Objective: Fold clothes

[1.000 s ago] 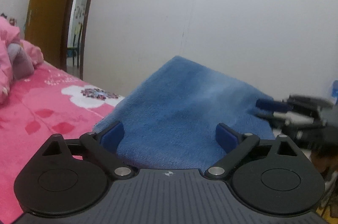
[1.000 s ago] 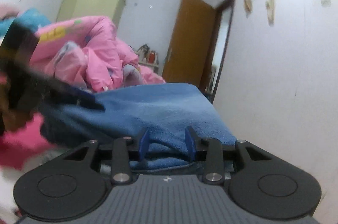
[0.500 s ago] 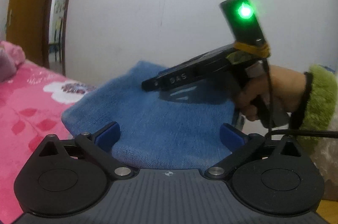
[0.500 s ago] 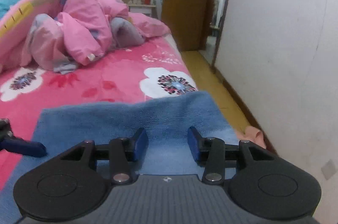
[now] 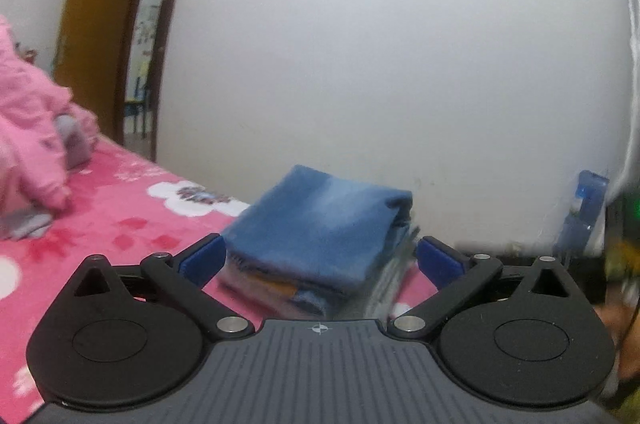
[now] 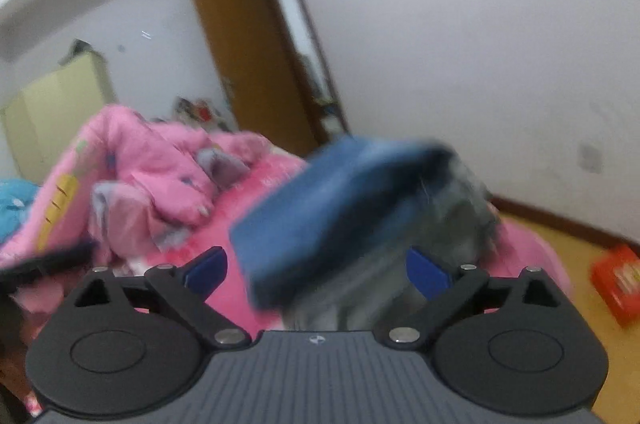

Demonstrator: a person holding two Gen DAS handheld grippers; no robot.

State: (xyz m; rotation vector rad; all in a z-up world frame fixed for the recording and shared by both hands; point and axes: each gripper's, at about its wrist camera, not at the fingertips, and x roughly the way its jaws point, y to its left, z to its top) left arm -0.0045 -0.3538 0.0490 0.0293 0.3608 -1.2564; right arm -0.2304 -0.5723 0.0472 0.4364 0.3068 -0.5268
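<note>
A folded blue garment (image 5: 320,220) lies on top of a small stack of folded clothes at the edge of the pink floral bed (image 5: 100,236). My left gripper (image 5: 320,258) is open, its blue fingertips either side of the stack, just short of it. In the blurred right wrist view the same blue garment (image 6: 332,192) sits on grey folded clothes (image 6: 452,224). My right gripper (image 6: 316,270) is open and empty, close in front of the stack.
A heap of pink bedding (image 6: 152,176) lies further up the bed. A white wall (image 5: 380,64) runs beside the bed, with a brown door (image 6: 248,56). A red box (image 6: 616,280) sits on the wooden floor. A blue bottle (image 5: 584,208) stands by the wall.
My right gripper has let go of the blue garment and opened wide. The garment went from a spread sheet to a compact fold on the stack. Both grippers have pulled back.
</note>
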